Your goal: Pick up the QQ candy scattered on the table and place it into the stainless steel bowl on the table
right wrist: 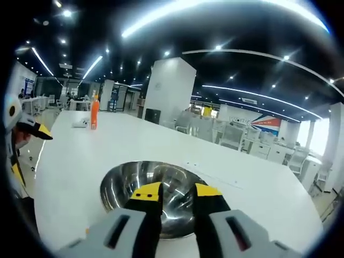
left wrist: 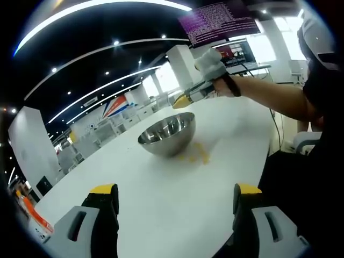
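Yellow-tipped jaws of the left gripper point(left wrist: 176, 200) stand wide apart and empty at the bottom of its view, low over the white table point(left wrist: 161, 215). Centre frame sits the stainless steel bowl point(left wrist: 167, 133) with yellow QQ candy point(left wrist: 198, 154) scattered just beside it. The right gripper point(right wrist: 176, 194) hangs over the bowl, jaws nearly closed; whether they pinch a candy I cannot tell, so this looks like the drop-off step, calling for opening them there.
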